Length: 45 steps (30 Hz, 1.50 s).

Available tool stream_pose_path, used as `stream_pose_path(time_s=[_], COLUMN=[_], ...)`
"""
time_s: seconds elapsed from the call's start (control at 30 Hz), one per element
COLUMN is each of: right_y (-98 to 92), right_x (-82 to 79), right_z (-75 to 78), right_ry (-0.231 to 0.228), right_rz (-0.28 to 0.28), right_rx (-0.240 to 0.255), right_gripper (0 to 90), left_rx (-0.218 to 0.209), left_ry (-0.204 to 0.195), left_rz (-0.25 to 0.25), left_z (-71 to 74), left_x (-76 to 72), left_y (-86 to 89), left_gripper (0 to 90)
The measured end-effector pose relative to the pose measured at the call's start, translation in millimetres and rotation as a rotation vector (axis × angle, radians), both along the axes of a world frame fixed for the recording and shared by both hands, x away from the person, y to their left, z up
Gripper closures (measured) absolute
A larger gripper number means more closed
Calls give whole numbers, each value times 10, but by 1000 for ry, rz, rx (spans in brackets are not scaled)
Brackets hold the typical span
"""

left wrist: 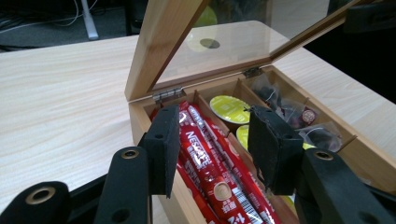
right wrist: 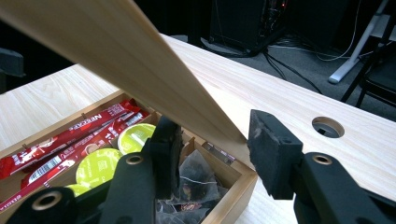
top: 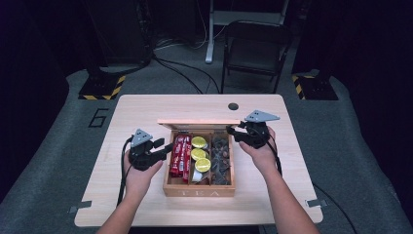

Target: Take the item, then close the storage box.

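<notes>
Looks like the left gripper (left wrist: 212,151) is going for a red Nescafe stick (left wrist: 205,158) in the left compartment of the wooden tea box (top: 198,187), mid-frame in the high view. Tip: come straight down, straddle one stick only, and stay clear of the box wall. Its jaws are half open with nothing pinched; the sticks lie just under and between the pads. The right gripper (right wrist: 215,156) sits at the lid (right wrist: 140,65) edge, upper right of the box, jaws half open around the corner, can't tell if they're actually pressing.
</notes>
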State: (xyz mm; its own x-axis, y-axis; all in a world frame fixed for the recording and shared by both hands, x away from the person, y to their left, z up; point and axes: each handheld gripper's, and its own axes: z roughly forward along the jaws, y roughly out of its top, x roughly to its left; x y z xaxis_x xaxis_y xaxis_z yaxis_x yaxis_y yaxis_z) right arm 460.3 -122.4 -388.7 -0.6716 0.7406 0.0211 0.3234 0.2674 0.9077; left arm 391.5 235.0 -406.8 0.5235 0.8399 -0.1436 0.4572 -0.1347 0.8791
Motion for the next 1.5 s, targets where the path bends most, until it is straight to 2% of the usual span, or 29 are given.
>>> stream_pose_path(time_s=[0.23, 0.4, 0.47, 0.5, 0.57, 0.77, 1.0, 1.03, 1.13, 1.17, 1.23, 1.33, 1.37, 1.5], right_y=[-2, 1, -1, -1, -4, -10, -12, -12, -12, -12, -13, -13, -13, -13], right_x=[1, 6, 5, 5, 10, 13, 22, 23, 23, 23, 22, 22, 22, 23], right_z=[1, 2, 2, 1, 0, 0, -2, -2, -2, -2, -2, -2, -2, -2], right_ry=[1, 2, 2, 1, 0, 2, 3, 4, 4, 4, 4, 4, 4, 4], right_rz=[2, -4, -1, -1, 2, 6, 5, 6, 5, 5, 6, 6, 6, 6], right_rx=[0, 5, 3, 3, 5, 6, 16, 17, 18, 17, 16, 17, 17, 17], right_gripper=[546, 546, 546, 546, 545, 544, 543, 543, 543, 543, 543, 543, 543, 543], left_rx=[23, 23, 18, -8, -14, 2, 17, 27, 37, 60, 70, 114, 125, 119], left_ry=[30, 45, 52, 64, 74, 89, 105, 116, 110, 107, 114, 113, 120, 133], left_rz=[10, 16, 25, 36, 46, 68, 92, 94, 89, 84, 79, 80, 79, 99], left_z=[-175, -236, -271, -305, -342, -463, -525, -553, -572, -572, -589, -601, -597, -596], left_x=[55, 84, 103, 112, 123, 180, 233, 253, 264, 268, 276, 281, 280, 302], left_y=[-44, -76, -98, -133, -165, -254, -311, -339, -366, -370, -405, -445, -450, -451], left_gripper=[533, 530, 528, 527, 522, 513, 532, 538, 551, 551, 553, 561, 588, 627])
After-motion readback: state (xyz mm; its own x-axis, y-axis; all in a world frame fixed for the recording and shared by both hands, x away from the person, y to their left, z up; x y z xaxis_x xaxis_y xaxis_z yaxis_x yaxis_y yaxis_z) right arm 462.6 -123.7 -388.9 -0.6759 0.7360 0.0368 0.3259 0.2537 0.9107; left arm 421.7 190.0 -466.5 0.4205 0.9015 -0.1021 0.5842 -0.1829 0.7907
